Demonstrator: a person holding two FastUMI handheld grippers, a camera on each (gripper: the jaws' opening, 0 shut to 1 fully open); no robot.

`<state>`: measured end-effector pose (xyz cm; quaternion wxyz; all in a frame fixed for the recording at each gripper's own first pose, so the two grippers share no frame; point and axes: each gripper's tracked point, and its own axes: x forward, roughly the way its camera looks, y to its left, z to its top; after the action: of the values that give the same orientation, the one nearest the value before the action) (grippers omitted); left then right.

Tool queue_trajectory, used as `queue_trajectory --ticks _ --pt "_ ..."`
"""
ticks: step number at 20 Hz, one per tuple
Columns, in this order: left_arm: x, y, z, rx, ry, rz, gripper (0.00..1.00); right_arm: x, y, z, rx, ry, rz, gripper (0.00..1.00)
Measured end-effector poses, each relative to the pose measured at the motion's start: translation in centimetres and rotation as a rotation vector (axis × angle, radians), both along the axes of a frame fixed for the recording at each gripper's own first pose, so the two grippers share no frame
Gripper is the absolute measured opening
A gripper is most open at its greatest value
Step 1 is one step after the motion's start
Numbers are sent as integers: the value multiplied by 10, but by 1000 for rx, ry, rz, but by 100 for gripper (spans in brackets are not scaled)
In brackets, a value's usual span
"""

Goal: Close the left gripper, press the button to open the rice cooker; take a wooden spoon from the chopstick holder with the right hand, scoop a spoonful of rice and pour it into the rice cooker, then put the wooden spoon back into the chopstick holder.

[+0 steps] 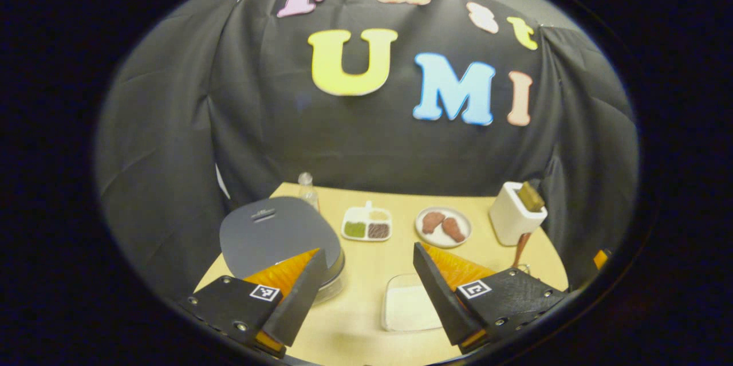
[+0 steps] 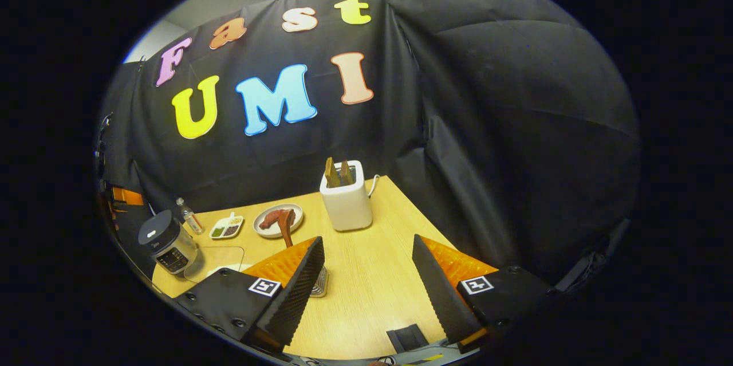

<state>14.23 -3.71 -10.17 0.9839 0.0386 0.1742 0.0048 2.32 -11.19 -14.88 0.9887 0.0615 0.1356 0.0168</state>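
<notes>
The rice cooker [image 1: 275, 234], with a dark lid that lies down on it, stands just ahead of my left gripper [image 1: 372, 297], partly behind one of its fingers. That gripper is open and holds nothing. A clear tray of white rice [image 1: 409, 306] lies between its fingers. In the right gripper view the cooker [image 2: 166, 243] is far off to the left. The wooden spoon [image 2: 284, 234] sticks up out of the metal chopstick holder [image 2: 319, 281], which is half hidden behind a finger of my right gripper [image 2: 366, 291]. The right gripper is open and empty.
On the wooden table [image 2: 372, 263] stand a white toaster [image 2: 346, 197] with toast, a plate [image 2: 279, 220] of brown food, a sectioned dish [image 2: 227, 227] and a small bottle [image 2: 188, 214]. Black cloth walls the back and sides.
</notes>
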Motion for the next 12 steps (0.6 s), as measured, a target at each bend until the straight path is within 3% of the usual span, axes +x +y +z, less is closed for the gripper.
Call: queue_trajectory --ticks 1,3,7,12 --pt "-10 -10 17 -5 -50 -11 100 5 1 10 -11 -24 20 98" --pt "-28 -24 53 -10 -148 -24 96 13 12 37 -33 -77 65 98" --pt "-71 -27 118 -5 -314 -42 99 19 44 98 -47 -207 135 98" --pt "-131 -9 155 20 -426 -32 98 -2 78 157 -70 -328 158 98"
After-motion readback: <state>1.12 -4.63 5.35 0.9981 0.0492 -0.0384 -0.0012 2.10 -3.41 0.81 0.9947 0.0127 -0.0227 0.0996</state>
